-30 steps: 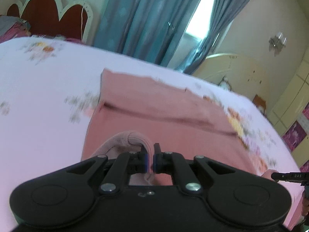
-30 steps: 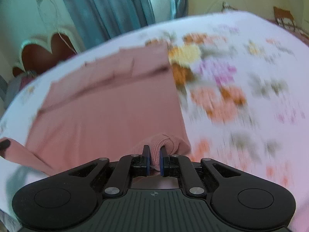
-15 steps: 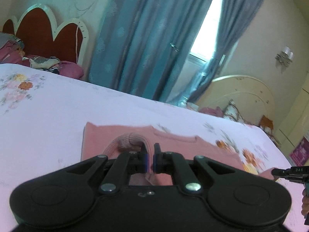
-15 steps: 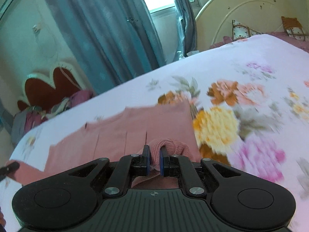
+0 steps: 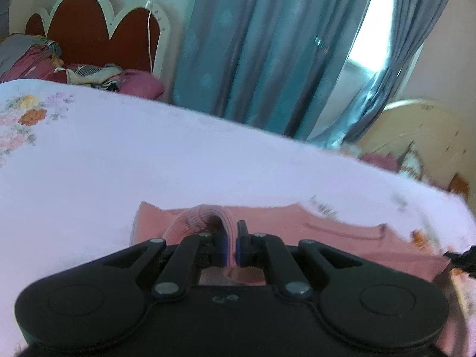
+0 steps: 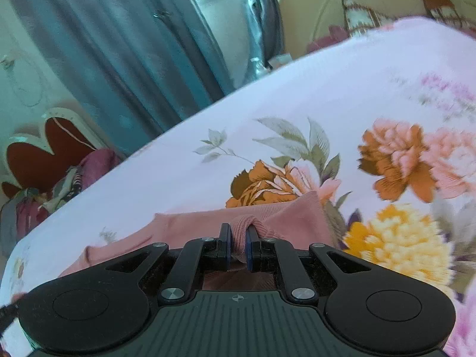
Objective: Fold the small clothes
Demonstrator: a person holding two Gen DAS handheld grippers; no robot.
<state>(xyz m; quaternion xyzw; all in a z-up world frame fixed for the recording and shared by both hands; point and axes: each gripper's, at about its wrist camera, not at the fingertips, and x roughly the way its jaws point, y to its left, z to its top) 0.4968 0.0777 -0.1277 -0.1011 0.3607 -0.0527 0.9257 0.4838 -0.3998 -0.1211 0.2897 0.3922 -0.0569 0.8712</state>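
A small pink knit garment [image 5: 342, 238] lies on the floral bed sheet [image 5: 148, 163]. My left gripper [image 5: 232, 235] is shut on its ribbed hem at the left corner, which bunches up between the fingers. My right gripper [image 6: 238, 235] is shut on the ribbed hem at the right corner of the same garment [image 6: 291, 217]. Only a narrow strip of the garment shows past each gripper. The tip of the right gripper shows at the right edge of the left wrist view [image 5: 464, 260].
The bed sheet [image 6: 297, 104] stretches ahead to its far edge. A red scalloped headboard [image 5: 95, 29] with piled clothes [image 5: 83, 74] stands at the far left. Blue curtains [image 5: 267, 44] hang behind, and a cream headboard [image 5: 422, 136] stands at the right.
Both grippers have carried the hem forward over the garment toward its far edge. Far less of the garment shows ahead than one second ago.
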